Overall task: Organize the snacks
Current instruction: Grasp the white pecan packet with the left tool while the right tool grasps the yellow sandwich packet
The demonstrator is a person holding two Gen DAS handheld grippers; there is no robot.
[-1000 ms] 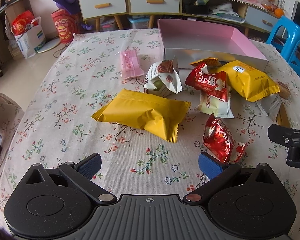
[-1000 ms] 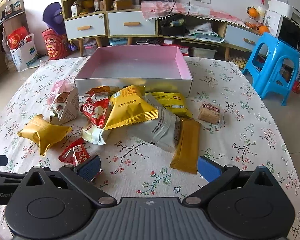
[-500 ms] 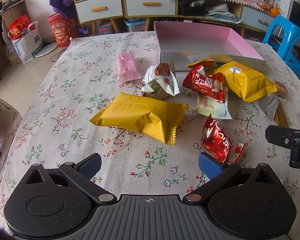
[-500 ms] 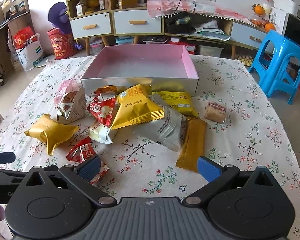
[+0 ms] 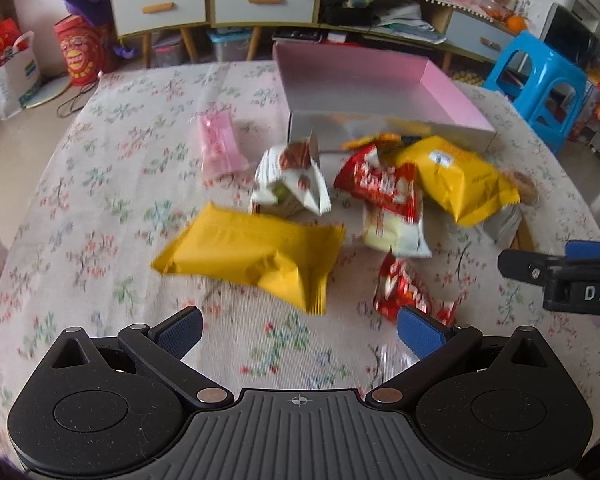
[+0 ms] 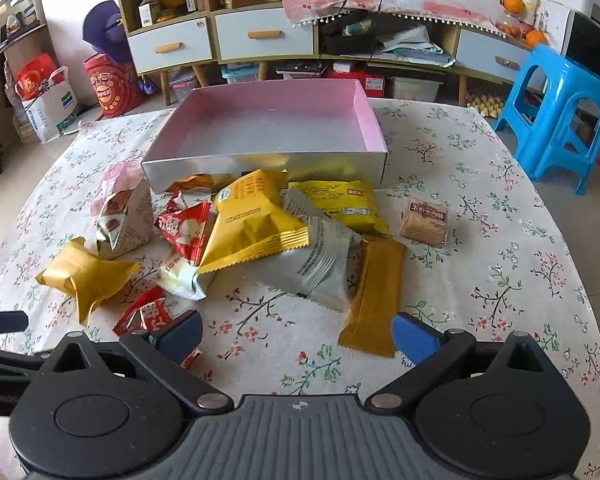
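Floral cloth covers the table (image 6: 480, 288), w/ a heap of snack packs mid-frame in both views. Pink-lined box (image 6: 370, 128) sits just behind the heap, upper centre of the right wrist view, nothing in it that I can see. Right gripper (image 6: 296, 334) at the bottom of that view: jaws wide but closing a bit, nothing btwn them; its left pad overlaps a small red packet (image 6: 146, 314), and a long gold bar pack (image 6: 374, 300) lies just above its right pad. Left gripper (image 5: 298, 330), bottom of the left wrist view, is spread wide, only cloth btwn the pads. Big yellow pack (image 5: 256, 252) lies just above it, centre frame; the small red packet (image 5: 404, 288) lies by its right pad. Pink wrapper (image 5: 219, 145) sits apart, upper left of the heap. That view is blurred.
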